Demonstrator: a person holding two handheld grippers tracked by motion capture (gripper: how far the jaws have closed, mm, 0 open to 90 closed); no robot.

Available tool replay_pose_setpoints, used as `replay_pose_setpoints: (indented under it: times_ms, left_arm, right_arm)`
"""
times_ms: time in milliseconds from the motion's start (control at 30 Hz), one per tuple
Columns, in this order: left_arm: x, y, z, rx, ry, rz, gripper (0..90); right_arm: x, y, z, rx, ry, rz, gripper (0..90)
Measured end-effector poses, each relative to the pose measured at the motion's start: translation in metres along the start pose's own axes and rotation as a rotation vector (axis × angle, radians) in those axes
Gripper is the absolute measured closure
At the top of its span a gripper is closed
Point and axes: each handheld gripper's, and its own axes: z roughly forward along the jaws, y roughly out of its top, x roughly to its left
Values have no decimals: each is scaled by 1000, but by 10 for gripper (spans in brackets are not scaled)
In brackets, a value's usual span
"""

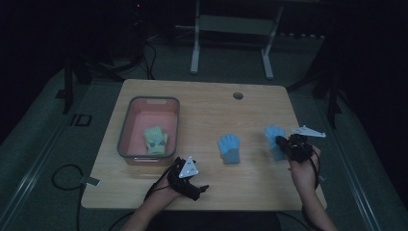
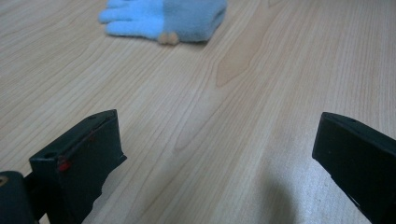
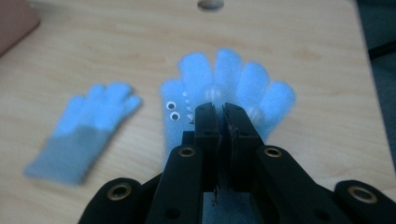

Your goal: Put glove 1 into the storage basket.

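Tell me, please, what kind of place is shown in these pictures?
Probably a lab or a recording room, not a home. A plain wooden table stands alone on a grey floor in a dark room, with a metal stand and loose cables around it. On the table are only toy-like gloves and a pink bin.

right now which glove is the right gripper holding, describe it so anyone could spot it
On the wooden table, look right of the pink bin, past the blue glove lying alone mid-table. The held glove sits near the right edge, pinched in the shut right gripper; unlike its neighbour it shows googly eyes and small white teeth.
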Motion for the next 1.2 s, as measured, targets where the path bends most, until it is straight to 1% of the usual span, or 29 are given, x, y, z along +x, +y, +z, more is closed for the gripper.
replay_pose_setpoints:
  times_ms: [33, 67, 133, 167, 200, 267, 333, 400, 500, 533, 567, 667, 733, 833, 900, 1000, 1100, 1200]
  left_arm:
    - [0, 0, 0, -1, 0, 0, 13]
    - [-1, 1, -1, -3, -1, 2, 13]
    - [-1, 1, -1, -4, -2, 4, 13]
    - [-2, 1, -1, -4, -2, 4, 13]
    - [-2, 1, -1, -4, -3, 5, 13]
    - [-2, 1, -1, -5, -2, 9, 13]
    - [-2, 1, -1, -10, -7, 9, 13]
    - [-1, 1, -1, -14, -6, 7, 13]
    - [-1, 1, -2, -14, -2, 9, 13]
    - [-1, 1, -2, -14, -2, 9, 13]
    - [-2, 1, -2, -15, -1, 10, 13]
    - [-2, 1, -2, -14, 0, 12, 13]
    - [-2, 1, -2, -18, -1, 11, 13]
    - [-1, 1, -2, -17, 1, 9, 13]
    - [-1, 1, -2, -17, 0, 10, 13]
    - [-2, 1, -2, -17, -1, 12, 13]
    - [-2, 1, -1, -16, -1, 12, 13]
    - [-2, 0, -2, -17, -3, 10, 13]
  right_arm:
    - [6, 0, -1, -16, -5, 13, 853]
    - [11, 1, -1, -16, 0, 24, 852]
    - [20, 0, 5, -15, -15, 26, 852]
    - [23, -2, 9, -6, -16, 33, 852]
    - [25, -4, 14, 3, -7, 52, 853]
    - [29, -8, 23, 9, -31, 58, 852]
    - [30, -12, 32, 11, -58, 84, 853]
    - [33, -16, 39, 12, -87, 86, 852]
    - [36, -21, 51, 26, -96, 99, 852]
    - [37, -22, 55, 34, -100, 100, 852]
    - [37, -24, 59, 40, -99, 112, 852]
    - [37, -28, 70, 54, -117, 140, 851]
    - [37, -32, 77, 70, -118, 146, 849]
    - [35, -37, 85, 83, -121, 167, 844]
    - [34, -39, 88, 89, -128, 165, 841]
    - [32, -42, 93, 96, -126, 170, 835]
    - [31, -44, 94, 88, -124, 184, 830]
    - [32, -44, 94, 87, -124, 175, 817]
